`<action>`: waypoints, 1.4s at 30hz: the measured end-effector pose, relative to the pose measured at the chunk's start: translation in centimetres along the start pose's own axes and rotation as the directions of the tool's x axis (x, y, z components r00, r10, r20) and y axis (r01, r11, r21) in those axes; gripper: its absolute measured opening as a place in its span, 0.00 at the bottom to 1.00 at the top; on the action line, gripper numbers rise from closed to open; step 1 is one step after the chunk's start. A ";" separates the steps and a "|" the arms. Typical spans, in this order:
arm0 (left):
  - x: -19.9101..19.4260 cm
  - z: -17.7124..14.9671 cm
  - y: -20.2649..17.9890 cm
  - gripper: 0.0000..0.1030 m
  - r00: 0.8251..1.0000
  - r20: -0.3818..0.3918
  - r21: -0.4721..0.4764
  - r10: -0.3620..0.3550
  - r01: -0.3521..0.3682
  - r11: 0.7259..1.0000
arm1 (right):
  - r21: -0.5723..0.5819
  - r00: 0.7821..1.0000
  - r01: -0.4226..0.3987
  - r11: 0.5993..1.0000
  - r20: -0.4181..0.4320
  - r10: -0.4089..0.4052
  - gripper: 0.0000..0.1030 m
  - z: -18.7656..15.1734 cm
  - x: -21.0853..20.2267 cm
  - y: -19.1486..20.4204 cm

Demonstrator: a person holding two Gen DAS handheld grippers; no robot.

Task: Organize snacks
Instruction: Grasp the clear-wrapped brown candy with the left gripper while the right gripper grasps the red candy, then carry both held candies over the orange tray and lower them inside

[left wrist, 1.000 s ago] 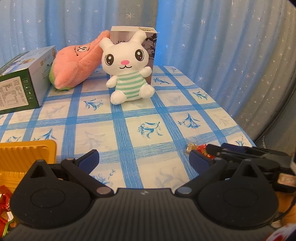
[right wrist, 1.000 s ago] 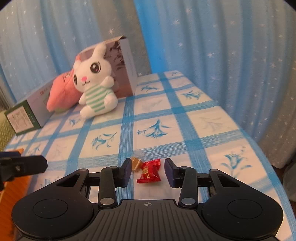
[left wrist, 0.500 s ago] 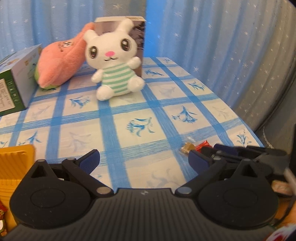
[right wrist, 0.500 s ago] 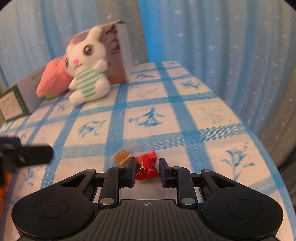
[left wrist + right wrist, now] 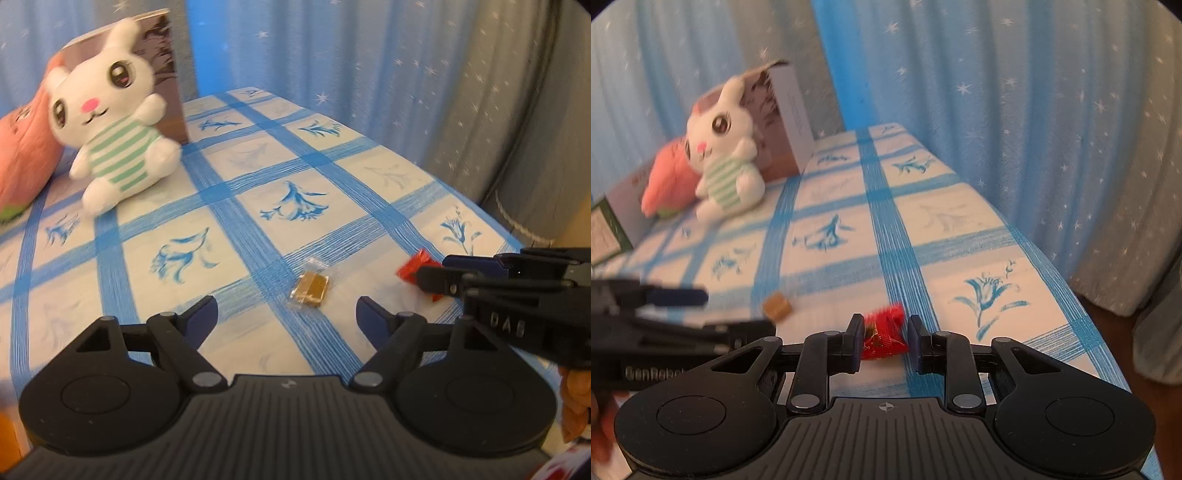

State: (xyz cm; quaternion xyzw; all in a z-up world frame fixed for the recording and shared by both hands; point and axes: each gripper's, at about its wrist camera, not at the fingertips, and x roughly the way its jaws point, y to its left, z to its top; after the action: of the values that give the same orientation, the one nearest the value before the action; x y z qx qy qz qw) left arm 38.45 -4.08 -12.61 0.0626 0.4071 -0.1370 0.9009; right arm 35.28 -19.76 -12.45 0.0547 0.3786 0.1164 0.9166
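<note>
A: What is the biggest thing in view?
B: A desk under a blue-checked cloth with flower prints, and starry blue curtains behind it. At its far end a white plush rabbit in a green-striped shirt sits against an upright box, with a pink plush toy beside it.

A: And the tools?
B: The right tool is closed on a red-wrapped candy near the desk's front edge, its pads pressing the wrapper from both sides. The left tool hovers just beside it, its jaws closing but still wide apart and touching nothing.

A: Any other snacks?
B: One gold-wrapped candy lies on the cloth just ahead of the left tool's gap, apart from the red one.
</note>
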 end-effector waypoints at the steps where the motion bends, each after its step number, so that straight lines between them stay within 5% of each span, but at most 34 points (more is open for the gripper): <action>1: 0.2 0.0 -0.1 0.77 1.000 0.003 0.009 -0.001 0.001 1.000 | -0.020 1.000 0.001 1.000 -0.005 -0.001 0.25 -0.2 0.2 0.1; 8: 1.3 0.0 0.2 0.61 1.000 0.012 0.020 -0.012 0.012 1.000 | -0.120 1.000 0.027 0.992 0.009 -0.026 0.24 -0.8 0.6 0.6; 20: 2.2 0.0 -0.9 0.21 0.997 0.046 0.047 -0.057 0.055 0.997 | 0.078 0.999 0.043 0.996 0.029 -0.045 0.22 0.0 -0.4 -2.0; 42: -5.7 -3.5 -0.9 0.18 1.000 0.014 -0.151 0.016 -0.014 0.988 | 0.135 0.998 -0.066 0.989 0.012 0.065 0.22 -1.2 -4.9 0.3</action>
State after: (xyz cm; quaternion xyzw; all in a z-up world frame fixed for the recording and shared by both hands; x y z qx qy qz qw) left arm 32.07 -3.03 -10.63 -0.0038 0.4090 -0.0994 0.9071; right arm 31.04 -20.73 -9.92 0.1295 0.3800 0.1206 0.9079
